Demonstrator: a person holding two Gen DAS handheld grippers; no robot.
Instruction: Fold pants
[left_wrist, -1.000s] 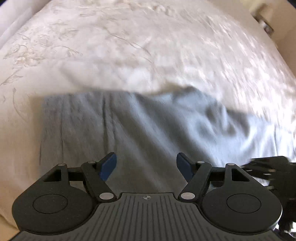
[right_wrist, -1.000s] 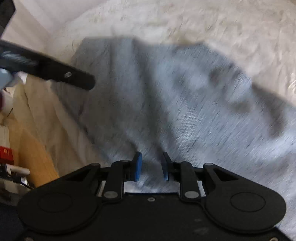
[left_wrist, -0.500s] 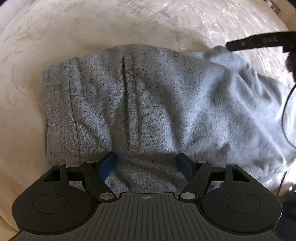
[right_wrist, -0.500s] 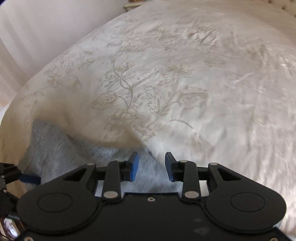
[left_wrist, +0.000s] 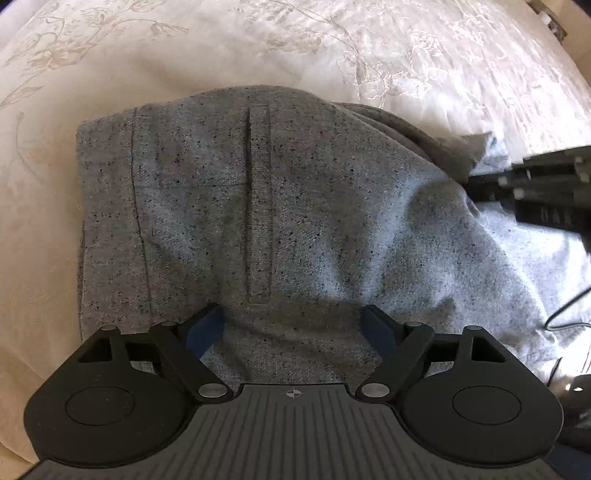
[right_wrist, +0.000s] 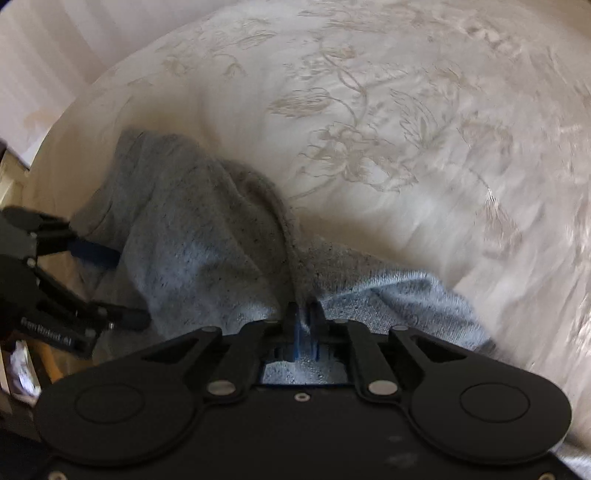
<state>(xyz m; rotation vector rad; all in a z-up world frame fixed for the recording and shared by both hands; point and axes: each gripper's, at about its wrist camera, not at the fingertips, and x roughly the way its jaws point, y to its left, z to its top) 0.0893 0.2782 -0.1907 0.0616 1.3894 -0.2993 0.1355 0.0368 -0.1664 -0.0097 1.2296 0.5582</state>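
Note:
Grey speckled pants (left_wrist: 288, 206) lie on a cream embroidered bedspread (left_wrist: 258, 48); the waistband is at the left and a vertical pocket seam runs down the middle. My left gripper (left_wrist: 293, 325) is open, its blue pads spread wide over the near edge of the pants. My right gripper (right_wrist: 303, 315) is shut on a fold of the pants (right_wrist: 207, 236), with cloth pinched between its pads. The right gripper also shows, blurred, at the right in the left wrist view (left_wrist: 535, 188). The left gripper shows at the left in the right wrist view (right_wrist: 99, 280).
The bedspread (right_wrist: 388, 129) stretches far beyond the pants. The bed's left edge and a striped wall (right_wrist: 55, 44) show in the right wrist view. A thin black cable (left_wrist: 565, 314) hangs at the right in the left wrist view.
My right gripper has closed on the pants' fabric; it was slightly open half a second ago. My left gripper has stayed open and come closer over the pants' near edge.

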